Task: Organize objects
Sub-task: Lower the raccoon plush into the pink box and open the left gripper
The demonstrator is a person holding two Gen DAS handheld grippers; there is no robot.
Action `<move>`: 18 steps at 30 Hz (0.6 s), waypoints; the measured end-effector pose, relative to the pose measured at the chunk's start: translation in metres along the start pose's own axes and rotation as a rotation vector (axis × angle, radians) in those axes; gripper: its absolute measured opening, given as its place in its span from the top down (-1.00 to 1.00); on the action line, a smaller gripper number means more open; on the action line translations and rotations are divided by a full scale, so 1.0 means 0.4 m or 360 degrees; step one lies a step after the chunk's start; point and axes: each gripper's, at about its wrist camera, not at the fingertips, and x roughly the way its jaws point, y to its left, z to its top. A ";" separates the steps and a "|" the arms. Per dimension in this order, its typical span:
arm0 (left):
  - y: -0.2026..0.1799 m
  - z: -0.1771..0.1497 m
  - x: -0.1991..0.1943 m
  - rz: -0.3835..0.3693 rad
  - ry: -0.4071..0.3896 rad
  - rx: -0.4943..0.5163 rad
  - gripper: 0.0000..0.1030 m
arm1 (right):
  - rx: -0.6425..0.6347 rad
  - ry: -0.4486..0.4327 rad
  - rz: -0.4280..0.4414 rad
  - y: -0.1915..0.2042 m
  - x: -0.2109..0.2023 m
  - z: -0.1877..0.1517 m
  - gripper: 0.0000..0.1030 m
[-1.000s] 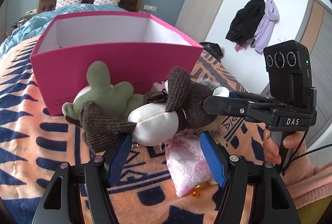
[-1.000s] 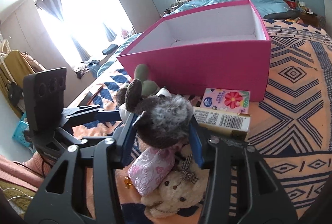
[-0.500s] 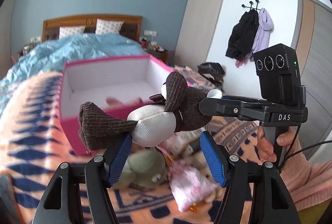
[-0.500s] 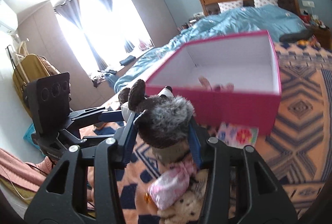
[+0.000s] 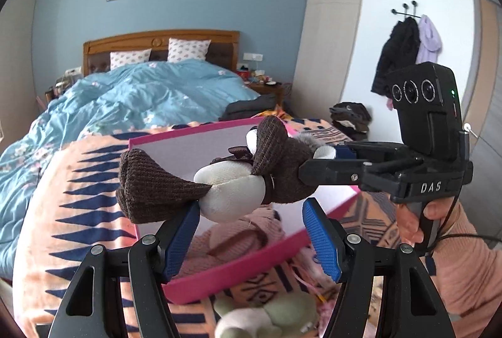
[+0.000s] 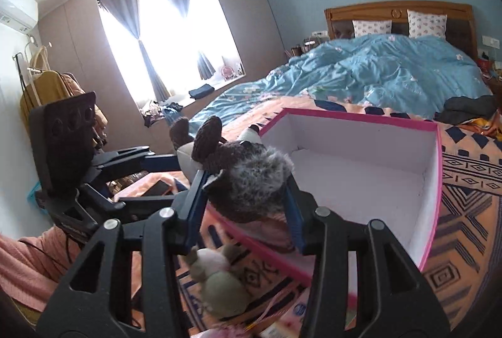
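Left wrist view, left tongs [image 5: 251, 231] spread apart, one pad under brown plush toy [image 5: 238, 181], toy aloft over pink box [image 5: 248, 269], right wrist view, right tongs [image 6: 244, 209] clenched on plush toy [image 6: 244, 178] at box [image 6: 433, 212] edge, green plush [image 6: 219, 281] on bed below.

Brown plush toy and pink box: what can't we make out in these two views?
- Brown plush toy: its face is turned away in the left wrist view; the right gripper covers its lower body in the right wrist view.
- Pink box: the near corner's contents are hidden behind toy and gripper; a pink plush there is only partly visible.
- Green plush: blurred, cut by the bottom edge.
- Left gripper: whether it touches the toy is unclear.
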 end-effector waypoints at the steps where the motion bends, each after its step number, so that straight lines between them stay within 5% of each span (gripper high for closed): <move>1: 0.011 -0.001 0.013 0.0001 0.0016 -0.0018 -0.34 | 0.0004 0.0015 -0.0007 -0.013 0.016 0.002 0.06; 10: 0.080 -0.015 0.122 0.0043 0.0135 -0.0105 -0.34 | -0.0015 0.0215 -0.0075 -0.081 0.126 0.010 0.06; 18: 0.043 -0.030 0.168 0.0115 0.0203 -0.0012 -0.30 | -0.0035 0.0403 -0.0258 -0.115 0.217 0.011 0.17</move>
